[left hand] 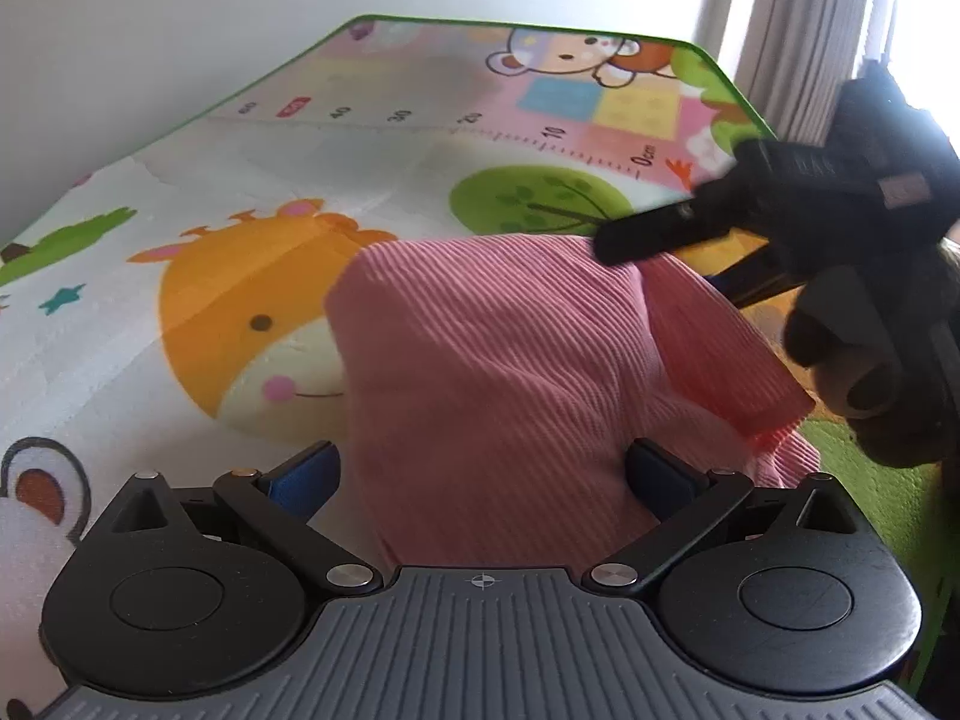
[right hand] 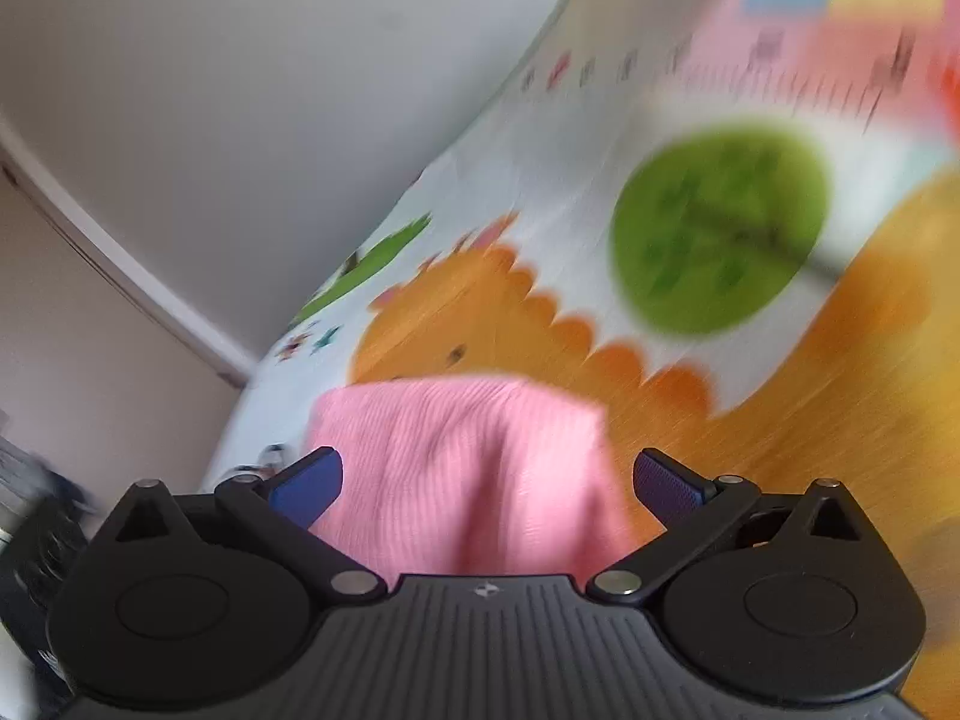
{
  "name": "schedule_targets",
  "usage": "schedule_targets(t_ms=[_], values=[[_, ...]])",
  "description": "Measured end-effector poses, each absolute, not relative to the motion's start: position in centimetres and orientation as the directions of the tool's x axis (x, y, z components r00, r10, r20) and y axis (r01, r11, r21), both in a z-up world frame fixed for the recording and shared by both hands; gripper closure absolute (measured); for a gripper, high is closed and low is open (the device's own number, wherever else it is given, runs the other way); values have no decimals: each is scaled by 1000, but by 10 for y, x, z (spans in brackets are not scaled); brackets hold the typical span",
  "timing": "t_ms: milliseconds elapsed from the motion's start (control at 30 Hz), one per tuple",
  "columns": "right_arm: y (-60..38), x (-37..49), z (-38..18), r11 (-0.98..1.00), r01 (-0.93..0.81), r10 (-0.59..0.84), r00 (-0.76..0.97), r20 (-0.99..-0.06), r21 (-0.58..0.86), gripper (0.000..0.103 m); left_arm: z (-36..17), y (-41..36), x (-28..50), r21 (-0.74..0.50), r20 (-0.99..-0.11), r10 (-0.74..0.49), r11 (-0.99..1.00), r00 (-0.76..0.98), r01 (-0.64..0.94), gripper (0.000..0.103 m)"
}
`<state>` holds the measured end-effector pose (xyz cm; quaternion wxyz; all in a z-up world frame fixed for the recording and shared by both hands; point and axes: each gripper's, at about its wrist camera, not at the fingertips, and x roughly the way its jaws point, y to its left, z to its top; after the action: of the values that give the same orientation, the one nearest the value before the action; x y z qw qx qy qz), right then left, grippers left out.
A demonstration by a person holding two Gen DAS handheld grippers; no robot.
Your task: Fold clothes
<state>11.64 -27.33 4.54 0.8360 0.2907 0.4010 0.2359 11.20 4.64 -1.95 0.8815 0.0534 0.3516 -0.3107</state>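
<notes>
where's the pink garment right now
The pink garment lies on the play mat, low and central in both wrist views, beside the orange giraffe print, just below the green tree print.

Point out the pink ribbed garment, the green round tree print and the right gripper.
pink ribbed garment (left hand: pixel 480 360): left wrist view, middle of cloth.
green round tree print (right hand: pixel 720 228): right wrist view, crown centre.
right gripper (left hand: pixel 624 249): left wrist view, finger end.

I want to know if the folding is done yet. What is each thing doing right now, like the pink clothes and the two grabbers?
Pink ribbed garment: bunched and partly folded on the mat, not flat.
Left gripper: open, a finger on each side of the garment.
Right gripper: open, pink cloth lying between its fingers; picture blurred.
Cartoon play mat: spread flat under the garment.
</notes>
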Motion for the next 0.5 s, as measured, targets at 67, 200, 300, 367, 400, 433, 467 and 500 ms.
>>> schedule_targets(t_ms=[67,200,300,367,400,433,467,500], values=[[-275,122,46,565,-190,754,515,-409,803,0,-21,45,110,-107,-657,-504,798,561,593,0],[-279,134,56,330,-217,852,486,-192,919,0,-26,38,108,-111,-669,-511,786,540,608,0],[-284,144,59,385,-178,787,577,-221,906,0,-27,30,102,-89,-666,-511,779,544,621,0],[-291,144,58,376,-166,762,615,-203,911,0,-28,27,96,-77,-669,-515,765,536,639,0],[-295,140,58,365,-164,754,629,-188,917,0,-29,25,94,-69,-675,-517,755,527,652,0],[-300,137,57,363,-160,743,644,-182,918,0,-33,22,91,-57,-684,-516,743,516,667,0],[-303,133,58,395,-149,725,656,-209,907,0,-37,19,88,-45,-693,-513,731,506,681,0],[-306,129,58,433,-136,705,667,-241,891,0,-41,17,85,-34,-700,-510,724,501,689,0]])
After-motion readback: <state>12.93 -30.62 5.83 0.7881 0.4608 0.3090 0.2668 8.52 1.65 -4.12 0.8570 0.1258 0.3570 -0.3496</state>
